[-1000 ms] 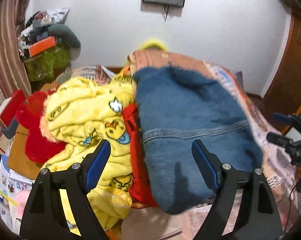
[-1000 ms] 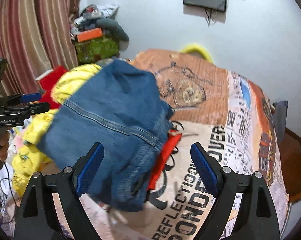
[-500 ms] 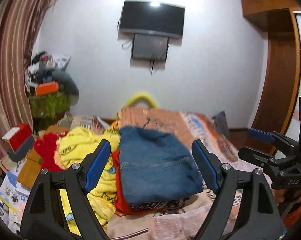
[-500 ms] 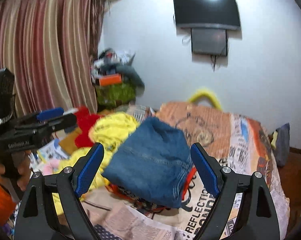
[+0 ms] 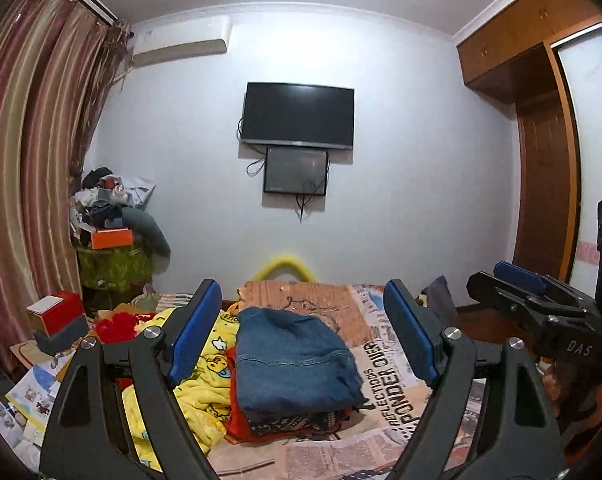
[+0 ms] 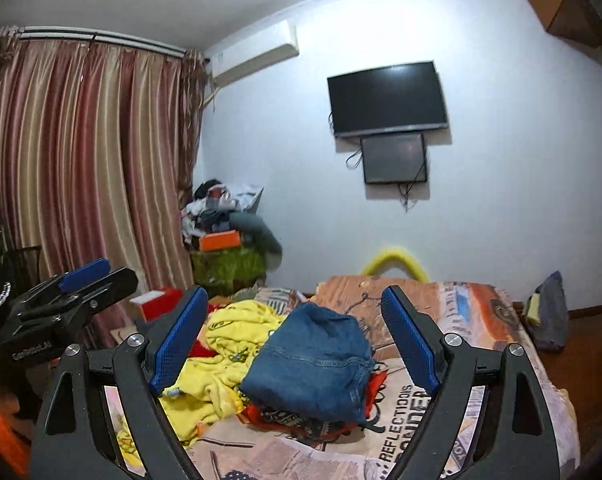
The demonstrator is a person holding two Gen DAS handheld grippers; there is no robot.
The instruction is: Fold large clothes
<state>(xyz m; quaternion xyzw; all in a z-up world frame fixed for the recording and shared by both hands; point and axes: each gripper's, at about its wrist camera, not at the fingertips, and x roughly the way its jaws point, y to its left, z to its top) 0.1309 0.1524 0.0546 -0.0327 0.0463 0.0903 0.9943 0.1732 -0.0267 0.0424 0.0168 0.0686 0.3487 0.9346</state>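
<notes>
The bed fills the lower middle of both views, covered by a sheet printed like newspaper. A striped curtain hangs along the left wall, and a dark TV is fixed to the far wall with a smaller screen just under it. At the bed's left edge lies a crumpled yellow blanket with cartoon prints. Beside it, toward the middle of the bed, sits a stack of clothes: the folded jeans lie on top, over a patterned piece and a red garment whose edges stick out below (I cannot tell how many pieces are in the stack). A yellow curved thing shows past the bed's far edge.

The left claw is released, its blue pads spread wide with nothing between them, well apart from the jeans. The right claw is likewise released and empty, clear of the stack; each claw appears at the edge of the other's view
</notes>
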